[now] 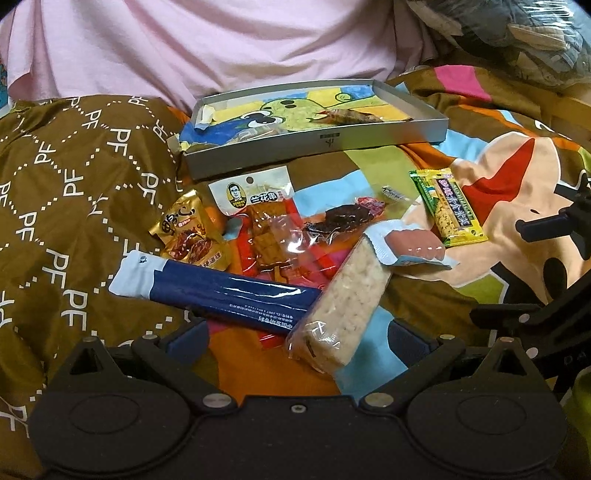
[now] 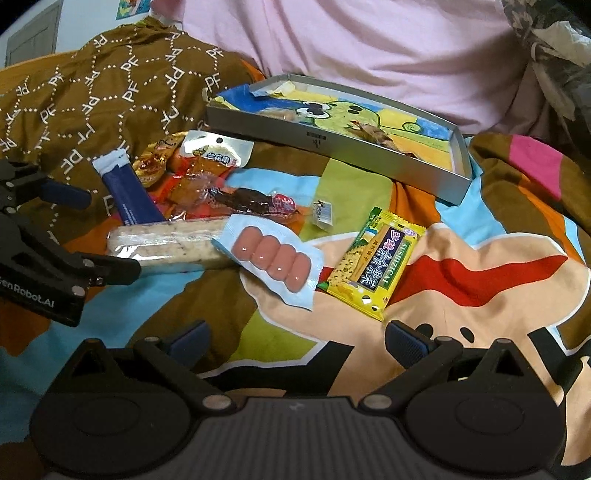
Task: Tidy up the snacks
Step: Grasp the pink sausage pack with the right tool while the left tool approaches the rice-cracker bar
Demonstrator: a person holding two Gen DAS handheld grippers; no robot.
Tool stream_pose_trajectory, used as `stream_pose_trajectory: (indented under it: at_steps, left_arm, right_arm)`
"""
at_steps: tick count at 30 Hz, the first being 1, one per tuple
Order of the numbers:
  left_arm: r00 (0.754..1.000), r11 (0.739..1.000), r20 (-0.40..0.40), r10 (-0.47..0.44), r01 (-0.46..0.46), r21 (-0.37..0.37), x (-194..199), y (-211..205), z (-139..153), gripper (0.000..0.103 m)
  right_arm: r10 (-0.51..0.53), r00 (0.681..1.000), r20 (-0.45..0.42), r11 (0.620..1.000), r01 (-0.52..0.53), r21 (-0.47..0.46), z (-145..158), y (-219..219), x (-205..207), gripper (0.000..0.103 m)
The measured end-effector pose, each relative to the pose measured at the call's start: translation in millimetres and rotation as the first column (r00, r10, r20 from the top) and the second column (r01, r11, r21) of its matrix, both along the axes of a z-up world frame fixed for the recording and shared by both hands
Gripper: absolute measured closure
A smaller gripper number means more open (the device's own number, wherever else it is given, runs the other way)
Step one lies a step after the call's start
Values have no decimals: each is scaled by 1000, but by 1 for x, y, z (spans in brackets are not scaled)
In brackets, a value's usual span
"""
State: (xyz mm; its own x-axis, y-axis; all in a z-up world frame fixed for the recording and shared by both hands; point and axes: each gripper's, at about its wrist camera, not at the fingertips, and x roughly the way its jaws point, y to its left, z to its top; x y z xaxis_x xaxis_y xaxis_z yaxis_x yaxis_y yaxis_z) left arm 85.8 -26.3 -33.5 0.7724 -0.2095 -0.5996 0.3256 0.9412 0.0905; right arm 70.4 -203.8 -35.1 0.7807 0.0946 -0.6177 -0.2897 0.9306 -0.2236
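Observation:
Snacks lie on a colourful bedspread: a long blue pack point(image 1: 221, 291) point(image 2: 129, 195), a pale rice bar point(image 1: 347, 299) point(image 2: 166, 247), a sausage pack point(image 1: 410, 247) point(image 2: 273, 262), a yellow-green bar point(image 1: 450, 206) point(image 2: 373, 262), a gold pack point(image 1: 188, 236), a tofu skewer pack point(image 1: 262, 221) and a dark snack pack point(image 1: 340, 221) point(image 2: 251, 201). Behind them sits a grey tray point(image 1: 317, 144) point(image 2: 332, 144) with a few snacks inside. My left gripper point(image 1: 299, 336) point(image 2: 92, 232) is open, with the near ends of the rice bar and blue pack between its fingers, untouched. Open too, my right gripper point(image 2: 299, 339) point(image 1: 524, 269) hovers just short of the yellow-green bar.
A person in a pink shirt point(image 1: 221, 40) sits right behind the tray. A brown patterned quilt point(image 1: 74, 177) bunches up on the left. A small wrapped candy point(image 2: 322, 212) lies in front of the tray. Plastic-wrapped bedding point(image 1: 517, 33) is piled at the far right.

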Motion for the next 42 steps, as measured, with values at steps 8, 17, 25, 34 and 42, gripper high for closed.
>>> stream_pose_trajectory:
  at_steps: [8, 17, 25, 34, 42]
  left_arm:
    - [1000, 1000, -14, -3, 3, 6, 6, -1, -2, 1]
    - [999, 999, -27, -26, 25, -30, 16, 5, -2, 1]
    - [994, 988, -66, -88, 78, -133, 22, 13, -2, 1]
    - [980, 964, -125, -157, 124, -235, 31, 20, -7, 1]
    - [963, 928, -160, -216, 151, -341, 37, 26, -12, 1]
  right_arm:
    - [150, 988, -22, 984, -151, -92, 0, 4, 20, 0]
    - [369, 927, -72, 915, -376, -148, 6, 10, 61, 0]
    - [454, 871, -186, 861, -483, -160, 4, 23, 101, 0]
    - [402, 875, -269, 904, -426, -37, -1, 17, 107, 21]
    - [299, 916, -270, 954, -276, 120, 1, 5, 86, 37]
